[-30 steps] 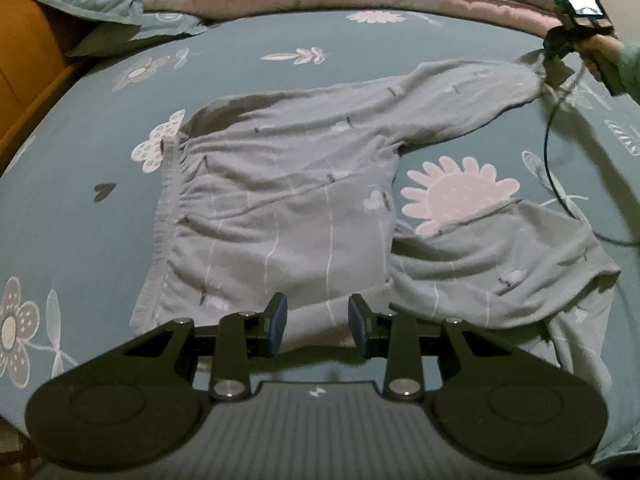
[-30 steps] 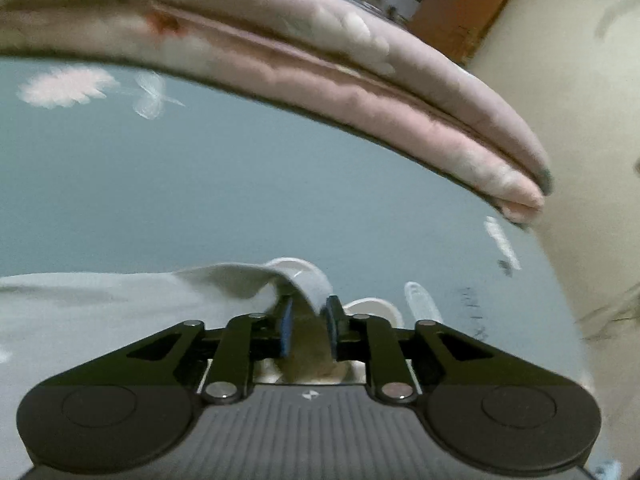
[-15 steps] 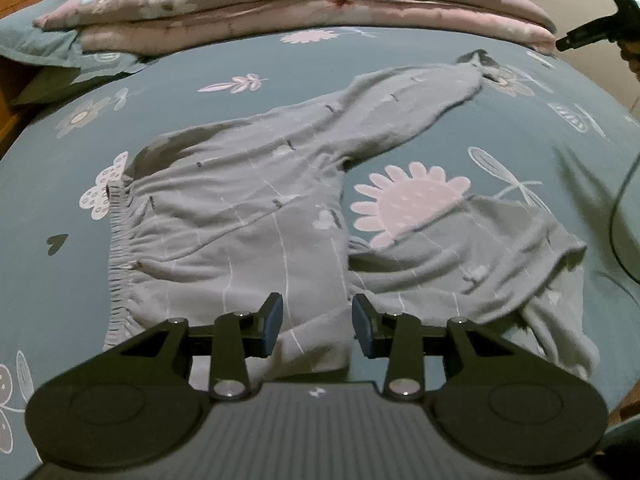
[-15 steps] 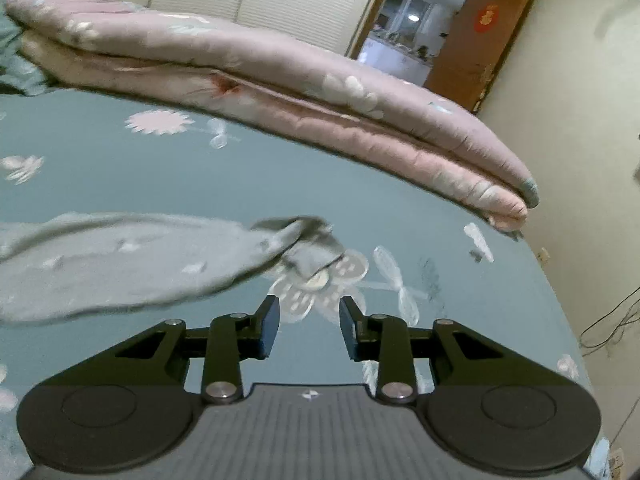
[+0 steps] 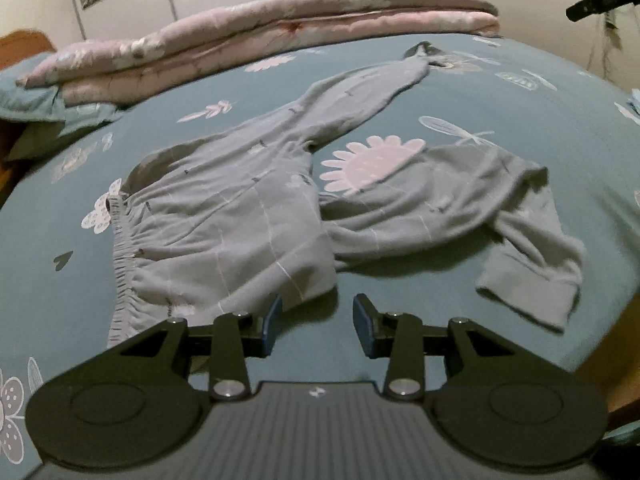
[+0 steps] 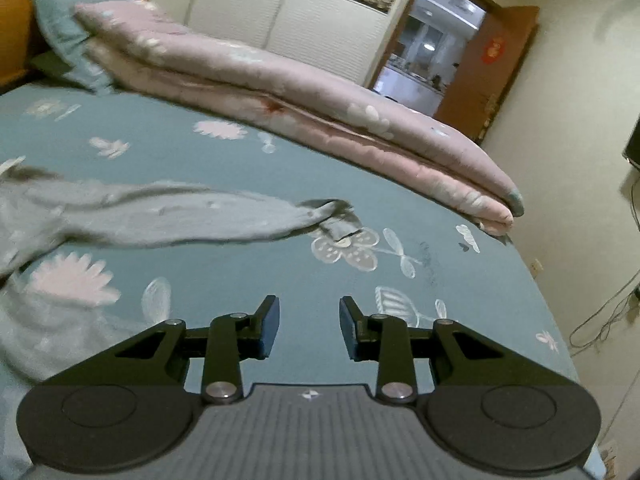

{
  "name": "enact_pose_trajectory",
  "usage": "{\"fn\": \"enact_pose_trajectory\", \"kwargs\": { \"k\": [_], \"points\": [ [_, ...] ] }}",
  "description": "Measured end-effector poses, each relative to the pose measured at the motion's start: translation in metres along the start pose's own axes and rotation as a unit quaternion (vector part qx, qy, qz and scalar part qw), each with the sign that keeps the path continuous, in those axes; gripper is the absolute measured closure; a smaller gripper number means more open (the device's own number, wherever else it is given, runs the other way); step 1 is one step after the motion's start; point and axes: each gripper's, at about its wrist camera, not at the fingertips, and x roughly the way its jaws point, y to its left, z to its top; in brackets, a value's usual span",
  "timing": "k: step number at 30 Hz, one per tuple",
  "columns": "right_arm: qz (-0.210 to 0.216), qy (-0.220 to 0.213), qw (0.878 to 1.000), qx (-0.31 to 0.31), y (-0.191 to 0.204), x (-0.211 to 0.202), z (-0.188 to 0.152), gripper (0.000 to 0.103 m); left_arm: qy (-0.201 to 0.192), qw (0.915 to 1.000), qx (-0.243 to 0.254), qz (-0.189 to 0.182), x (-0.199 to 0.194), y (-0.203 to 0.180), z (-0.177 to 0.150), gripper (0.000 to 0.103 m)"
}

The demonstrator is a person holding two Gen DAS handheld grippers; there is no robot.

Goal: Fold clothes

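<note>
We see the bed [image 5: 520, 92] carrying the grey trousers [image 5: 224, 216] spread open beside the folded pink quilt [image 5: 280, 24]: one leg [image 6: 168, 216] reaches toward the quilt, the other leg [image 5: 440, 208] lies crumpled, doubled at its cuff. No fold shows; flattening and folding remain, we judge. Our left gripper [image 5: 316, 324] and right gripper [image 6: 308, 328] gape wide, empty.

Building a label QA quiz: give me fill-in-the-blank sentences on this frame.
1. The grey trousers lie spread on a teal ____ with a flower print.
2. The left gripper is ____, nothing between its fingers.
3. The right gripper holds ____.
4. The folded quilt behind the trousers is ____ in colour.

Missing words: bedsheet; open; nothing; pink
</note>
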Motion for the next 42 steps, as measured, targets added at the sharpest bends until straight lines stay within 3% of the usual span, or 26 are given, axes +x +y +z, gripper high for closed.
{"fn": "enact_pose_trajectory", "kwargs": {
  "k": [7, 13, 16, 21, 28, 30, 31, 35, 38, 42],
  "points": [
    [0.039, 0.003, 0.998, -0.053, 0.057, -0.042, -0.053, 0.065, -0.043, 0.9990, 0.015, -0.006, -0.033, -0.021, -0.029, 0.063],
    [0.138, 0.060, 0.989, -0.002, 0.107, -0.031, -0.094, 0.059, -0.059, 0.9980, 0.023, -0.007, -0.061, -0.037, -0.055, 0.062],
    [0.200, 0.105, 0.972, 0.061, 0.123, -0.010, -0.111, 0.059, -0.060, 0.9980, 0.019, -0.006, -0.072, -0.039, -0.065, 0.062],
    [0.297, 0.140, 0.926, 0.184, 0.139, 0.016, -0.131, 0.059, -0.051, 0.9986, 0.016, 0.000, -0.078, -0.038, -0.078, 0.062],
    [0.323, 0.156, 0.898, 0.254, 0.156, 0.047, -0.136, 0.059, -0.038, 0.9993, 0.000, -0.002, -0.066, -0.033, -0.079, 0.062],
    [0.316, 0.143, 0.906, 0.243, 0.159, 0.048, -0.135, 0.076, -0.036, 0.9993, 0.001, -0.003, -0.060, -0.033, -0.076, 0.062],
    [0.307, 0.137, 0.913, 0.232, 0.160, 0.047, -0.134, 0.100, -0.035, 0.9994, 0.002, -0.004, -0.058, -0.033, -0.075, 0.062],
    [0.250, 0.117, 0.947, 0.167, 0.153, 0.038, -0.129, 0.100, -0.030, 0.9995, 0.006, -0.007, -0.046, -0.032, -0.069, 0.062],
    [0.175, 0.100, 0.974, 0.099, 0.136, 0.031, -0.121, 0.100, -0.027, 0.9996, 0.008, -0.010, -0.038, -0.032, -0.065, 0.062],
    [0.059, 0.099, 0.993, 0.004, 0.112, 0.032, -0.112, 0.100, -0.027, 0.9994, 0.014, -0.019, -0.028, -0.035, -0.057, 0.062]
  ]
}}
